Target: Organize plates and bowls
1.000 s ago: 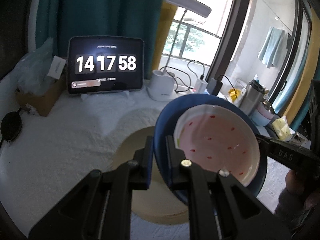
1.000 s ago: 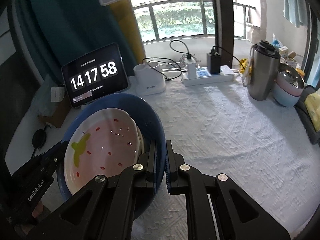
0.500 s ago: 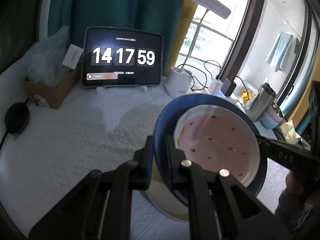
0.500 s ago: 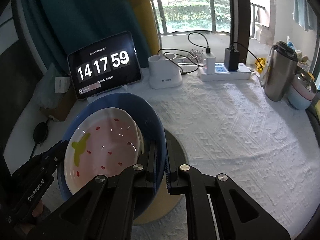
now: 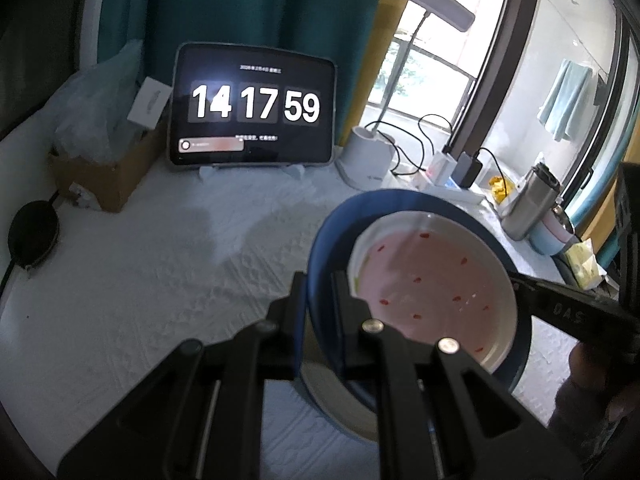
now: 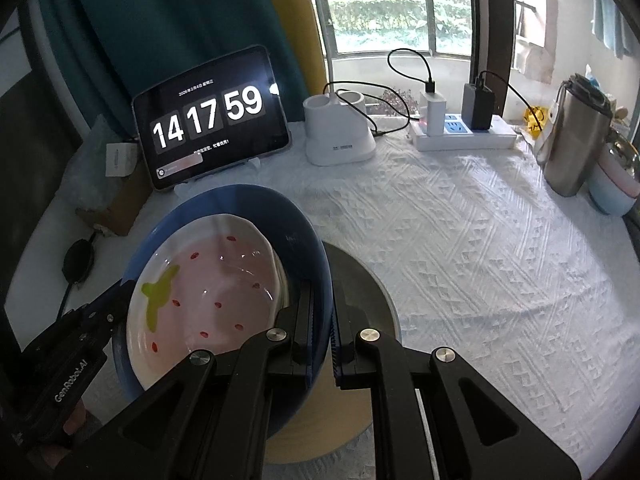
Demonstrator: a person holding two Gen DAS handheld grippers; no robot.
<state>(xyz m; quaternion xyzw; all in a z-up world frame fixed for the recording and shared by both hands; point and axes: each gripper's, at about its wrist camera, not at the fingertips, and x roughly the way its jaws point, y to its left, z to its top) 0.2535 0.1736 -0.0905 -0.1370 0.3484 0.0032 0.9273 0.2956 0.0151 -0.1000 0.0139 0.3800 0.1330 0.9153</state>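
**Gripping the blue bowl from both sides above the beige plate**

Clamping of the blue bowl (image 6: 256, 208) is shown on two opposite parts of its rim. The right gripper (image 6: 322, 320) is closed on the rim section nearest its camera, with one finger inside the bowl and one outside. The left gripper (image 5: 318, 300) is closed in the same way on the opposite rim section. Each gripper is seen by the other camera at the far edge of the bowl.

A white bowl (image 6: 208, 292) with a pink interior, red flecks and a green mark is nested inside the blue bowl. Both bowls are tilted slightly.

Directly beneath the blue bowl, a beige plate (image 6: 360, 280) lies flat on the white tablecloth (image 6: 480, 260). Whether the bowl touches the plate cannot be told.

Behind the blue bowl, a tablet (image 6: 212, 120) showing a clock is propped upright. To the right of the tablet stand a white lamp base (image 6: 340, 136) and a power strip (image 6: 464, 132). Farther right of the bowl, a steel flask (image 6: 576, 140) stands at the table edge.
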